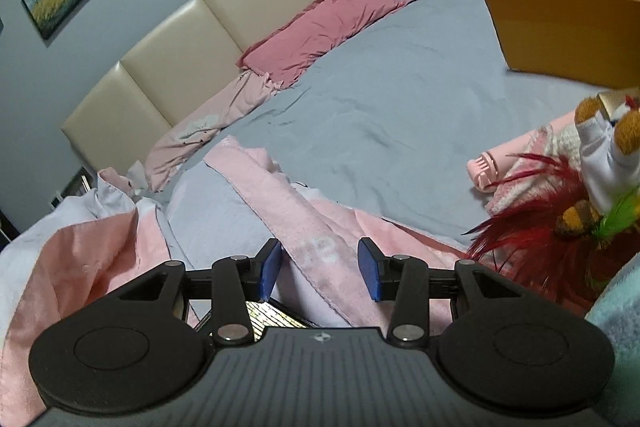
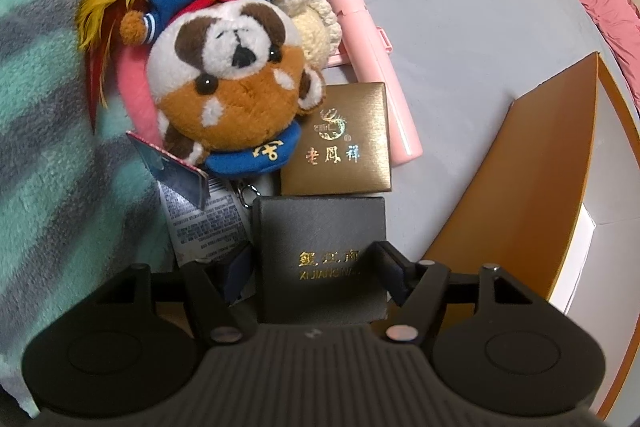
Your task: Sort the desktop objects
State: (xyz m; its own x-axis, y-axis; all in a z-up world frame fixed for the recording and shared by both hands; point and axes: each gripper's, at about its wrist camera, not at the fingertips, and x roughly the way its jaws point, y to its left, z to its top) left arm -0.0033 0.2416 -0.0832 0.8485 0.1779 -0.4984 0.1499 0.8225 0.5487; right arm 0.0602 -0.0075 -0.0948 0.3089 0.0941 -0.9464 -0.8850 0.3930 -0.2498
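In the right wrist view a black box with gold lettering [image 2: 320, 227] lies on the grey bed sheet between the fingers of my right gripper [image 2: 314, 275]. The jaws stand wide, and a thin gap shows at the left pad [image 2: 237, 277]. Beyond it lie a gold box [image 2: 340, 143], a brown plush toy in a blue sailor suit [image 2: 228, 83] and a pink stick-shaped fan [image 2: 372, 39]. My left gripper [image 1: 320, 267] hangs open over a pink towel [image 1: 304, 227], with nothing between its blue pads. The plush toy [image 1: 604, 163] shows at that view's right edge.
An open orange box [image 2: 532, 195] stands right of the pile; in the left wrist view the orange box [image 1: 560, 27] sits far right. Red and yellow feathers [image 2: 100, 7], a cream knitted piece [image 2: 316, 23] and a teal striped blanket [image 2: 60, 147] lie left. A pink pillow [image 1: 320, 27] leans against the headboard [image 1: 240, 15].
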